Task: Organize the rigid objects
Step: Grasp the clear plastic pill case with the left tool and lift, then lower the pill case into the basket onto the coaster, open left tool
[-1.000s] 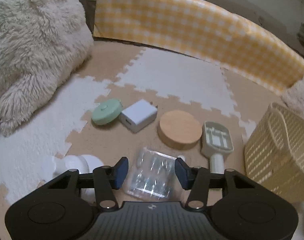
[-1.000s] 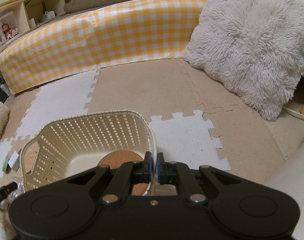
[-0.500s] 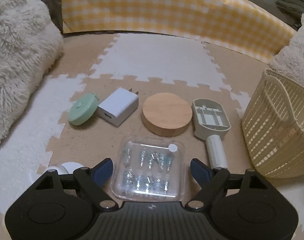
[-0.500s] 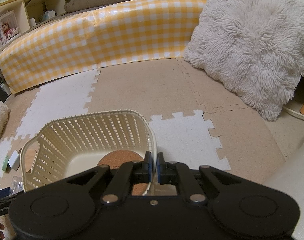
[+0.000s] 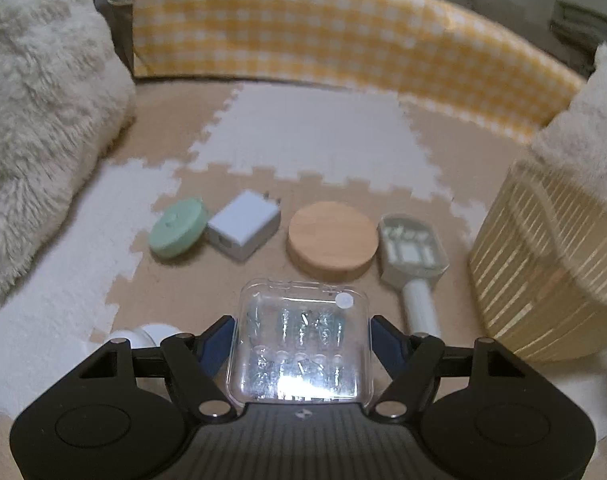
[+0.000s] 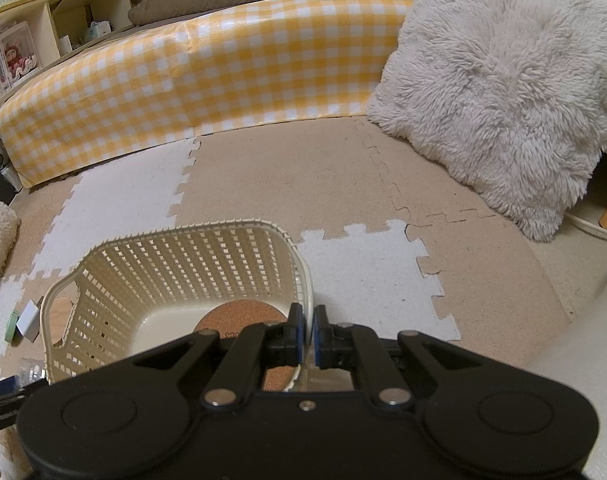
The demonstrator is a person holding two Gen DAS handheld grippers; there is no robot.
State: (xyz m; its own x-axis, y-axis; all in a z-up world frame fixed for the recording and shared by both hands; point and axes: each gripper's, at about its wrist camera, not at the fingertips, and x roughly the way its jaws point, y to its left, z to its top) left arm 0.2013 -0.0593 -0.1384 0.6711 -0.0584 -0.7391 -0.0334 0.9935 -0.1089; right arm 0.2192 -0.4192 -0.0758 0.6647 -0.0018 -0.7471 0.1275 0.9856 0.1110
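Your left tool [image 5: 302, 342] had just been closing its jaws around the clear plastic case [image 5: 303, 340], which sat between them; whether the pads pressed, I couldn't tell. It looked light, stiff and slippery, best squeezed on its side walls. Your right tool [image 6: 308, 336] was clamped on the basket [image 6: 183, 264] rim.

clear case [image 5: 303, 344] flat on mat | wooden disc [image 5: 332, 242], charger [image 5: 243, 224] behind | basket [image 6: 175, 276] upright (cork disc inside)
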